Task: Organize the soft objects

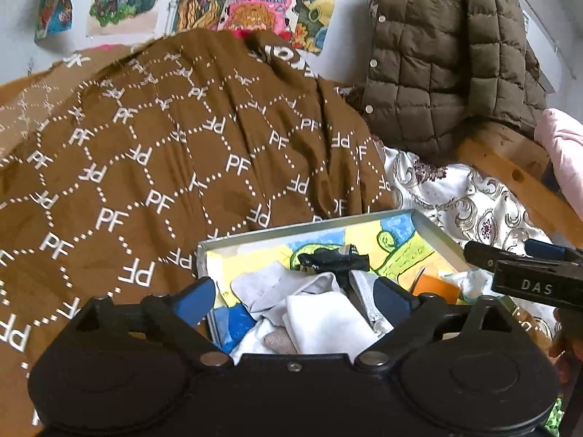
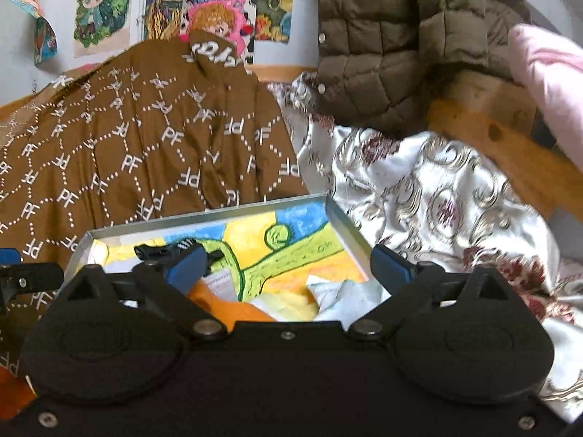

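Wall, left wrist view: pale, hung with cartoon posters (image 1: 251, 3) above the bed.
Bed cover: brown PF-print blanket (image 1: 164, 153) over the left and middle; silvery floral sheet (image 1: 455, 196) along the right side.
Wooden bed rail (image 1: 510, 171): at the right edge, olive quilted jacket (image 1: 448, 62) draped over it, pink cloth (image 1: 564, 153) beside.
Metal tray (image 1: 309, 224): lying on the blanket's near edge, lined with a crayon drawing.
Soft items: white socks (image 1: 320, 313) heaped at the tray's near side, black sock (image 1: 331, 258) behind them, orange cloth (image 1: 435, 286) at the near right corner.
Left gripper (image 1: 291, 296): jaws wide apart above the white socks, holding nothing.
Right gripper (image 1: 524, 266): entering from the right edge.

Right wrist view, tray (image 2: 204, 216): same spot; orange cloth (image 2: 226, 306) near the left, yellow and pale cloths (image 2: 328, 300) near the right corner.
Right gripper (image 2: 288, 267): jaws spread wide over the tray, empty.
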